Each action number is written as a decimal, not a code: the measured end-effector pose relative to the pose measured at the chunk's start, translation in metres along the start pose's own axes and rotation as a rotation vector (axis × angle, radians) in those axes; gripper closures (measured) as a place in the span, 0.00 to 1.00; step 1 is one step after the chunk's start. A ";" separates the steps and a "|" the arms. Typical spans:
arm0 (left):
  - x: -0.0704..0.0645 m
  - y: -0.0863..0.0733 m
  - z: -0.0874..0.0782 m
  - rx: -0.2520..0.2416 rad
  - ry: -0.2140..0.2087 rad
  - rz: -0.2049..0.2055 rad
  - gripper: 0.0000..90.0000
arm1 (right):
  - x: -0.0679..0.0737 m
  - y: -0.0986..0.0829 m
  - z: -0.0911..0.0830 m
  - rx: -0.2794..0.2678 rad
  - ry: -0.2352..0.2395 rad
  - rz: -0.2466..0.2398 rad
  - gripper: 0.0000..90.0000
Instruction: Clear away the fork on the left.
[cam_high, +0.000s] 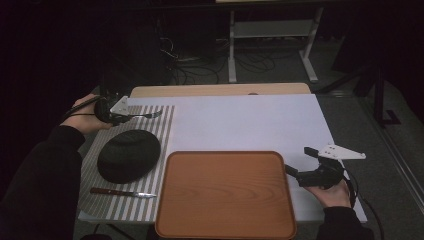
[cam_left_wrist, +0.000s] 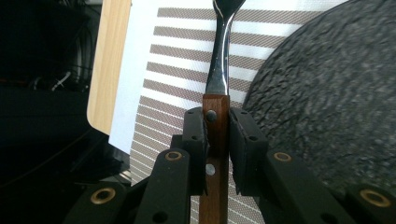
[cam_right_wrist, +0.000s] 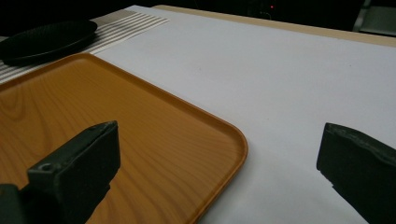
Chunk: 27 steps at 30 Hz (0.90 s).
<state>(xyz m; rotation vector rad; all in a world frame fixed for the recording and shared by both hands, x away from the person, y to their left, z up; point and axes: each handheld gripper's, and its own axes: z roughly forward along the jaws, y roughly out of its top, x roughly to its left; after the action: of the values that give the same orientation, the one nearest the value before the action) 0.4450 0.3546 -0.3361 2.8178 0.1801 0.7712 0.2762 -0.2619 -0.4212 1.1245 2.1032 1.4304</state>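
My left gripper (cam_high: 125, 118) is shut on a fork (cam_high: 148, 115) with a wooden handle, held over the far end of the striped placemat (cam_high: 165, 130). In the left gripper view the fork's handle (cam_left_wrist: 216, 135) is pinched between the two pads and its metal neck runs up out of frame. A black plate (cam_high: 128, 155) lies on the placemat just near of the fork. A knife (cam_high: 122, 192) with a wooden handle lies on the mat's near end. My right gripper (cam_high: 299, 161) stands open at the right edge of the orange tray (cam_high: 225, 197), with nothing between its jaws.
A white sheet (cam_high: 245, 122) covers the table top between mat and right edge. The tray's corner (cam_right_wrist: 233, 140) sits between my right jaws' line of sight. Beyond the table stand a desk frame (cam_high: 272, 35) and loose cables (cam_high: 195, 65) on the floor.
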 end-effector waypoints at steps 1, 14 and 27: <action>-0.002 0.001 -0.002 -0.005 0.002 0.003 0.86 | 0.000 0.000 0.000 0.000 0.000 0.001 0.00; -0.031 0.018 -0.025 -0.135 -0.002 -0.067 0.86 | 0.000 0.000 0.001 0.001 -0.002 -0.002 0.00; -0.071 0.033 -0.032 -0.151 -0.096 -0.106 0.86 | 0.000 0.001 0.002 0.006 0.002 -0.002 0.00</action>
<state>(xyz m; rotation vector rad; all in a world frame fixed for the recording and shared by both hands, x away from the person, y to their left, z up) 0.3693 0.3161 -0.3362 2.6709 0.2424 0.5985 0.2782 -0.2605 -0.4218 1.1237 2.1103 1.4261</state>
